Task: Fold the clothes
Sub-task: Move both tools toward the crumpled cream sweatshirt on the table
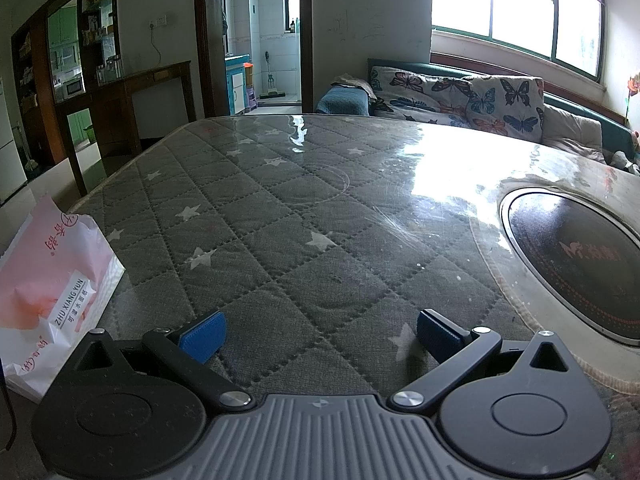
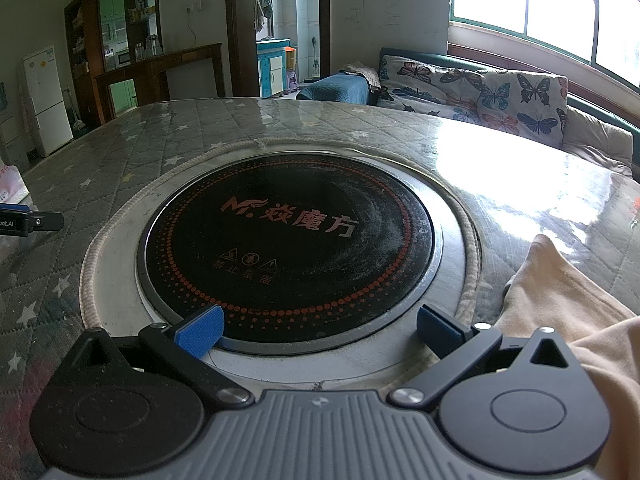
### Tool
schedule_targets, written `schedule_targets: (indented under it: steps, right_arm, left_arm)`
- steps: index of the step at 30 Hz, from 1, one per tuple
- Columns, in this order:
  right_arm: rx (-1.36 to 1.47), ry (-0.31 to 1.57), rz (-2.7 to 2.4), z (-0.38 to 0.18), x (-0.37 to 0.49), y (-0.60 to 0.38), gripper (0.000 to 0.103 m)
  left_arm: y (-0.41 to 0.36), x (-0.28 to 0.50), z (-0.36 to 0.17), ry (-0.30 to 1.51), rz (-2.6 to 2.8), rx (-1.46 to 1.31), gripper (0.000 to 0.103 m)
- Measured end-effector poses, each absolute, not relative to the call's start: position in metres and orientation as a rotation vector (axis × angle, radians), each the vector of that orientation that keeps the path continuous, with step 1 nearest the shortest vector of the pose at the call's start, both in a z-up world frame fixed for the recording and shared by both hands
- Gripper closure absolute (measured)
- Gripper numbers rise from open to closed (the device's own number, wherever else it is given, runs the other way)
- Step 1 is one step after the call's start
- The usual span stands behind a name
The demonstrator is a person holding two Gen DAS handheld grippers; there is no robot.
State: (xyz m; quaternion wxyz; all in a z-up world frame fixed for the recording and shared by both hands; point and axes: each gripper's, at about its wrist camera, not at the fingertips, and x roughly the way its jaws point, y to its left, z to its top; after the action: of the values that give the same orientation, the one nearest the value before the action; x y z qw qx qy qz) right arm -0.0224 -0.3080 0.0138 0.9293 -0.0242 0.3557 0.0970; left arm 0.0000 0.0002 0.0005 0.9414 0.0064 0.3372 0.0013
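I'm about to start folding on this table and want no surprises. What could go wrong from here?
1. The cream garment lies beside the round cooktop; spread out, it may drape over that dusty plate.
2. The table cover looks glossy, so cloth may slide.
3. The pink paper bag near the left gripper could get knocked.

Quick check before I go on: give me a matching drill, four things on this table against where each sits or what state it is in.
Things:
1. cream garment
2. round black cooktop
3. pink and white bag
4. right tongs

Places or states:
A. at the table's left edge
B. open, nothing between the pads
C. bunched at the right of the right wrist view
D. set into the table, ringed by a rope border

Pairs: 1-C, 2-D, 3-A, 4-B
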Motion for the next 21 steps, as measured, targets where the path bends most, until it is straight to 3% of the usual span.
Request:
schedule_targets:
  steps: [21]
  right_arm:
    - [-0.053,0.728,0.199,0.0127,-0.0184,-0.3049,0.000]
  left_arm:
    - [-0.0013,0.0023,0.0036,0.700,0.012,0.023,0.000]
